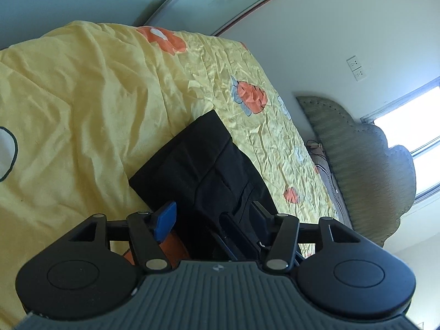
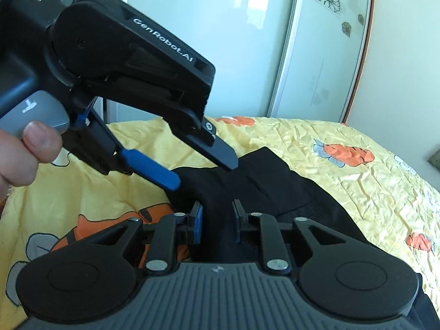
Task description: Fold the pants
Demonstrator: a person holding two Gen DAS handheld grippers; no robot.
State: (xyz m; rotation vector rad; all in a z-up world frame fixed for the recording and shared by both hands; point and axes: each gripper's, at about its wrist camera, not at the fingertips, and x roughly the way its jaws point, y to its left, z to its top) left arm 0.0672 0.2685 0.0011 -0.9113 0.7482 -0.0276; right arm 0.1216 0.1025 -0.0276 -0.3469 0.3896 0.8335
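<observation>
We have the black fabric pants [image 2: 275, 187] lying partly folded on the yellow quilted bedspread with orange cartoon prints [image 2: 343, 148]. The right gripper [image 2: 217, 214] is clamped on a raised ridge of the black cloth, pads pressing from both sides. The left gripper [image 2: 205, 174], seen from the right wrist view, stands parted just above the same edge, nothing pinched; a hand [image 2: 24, 154] holds its grey handle. We judge the step is gathering the near edge for another fold. To do it well, we close the left on all layers beside the right, then lift both level and lay the edge squarely across.
</observation>
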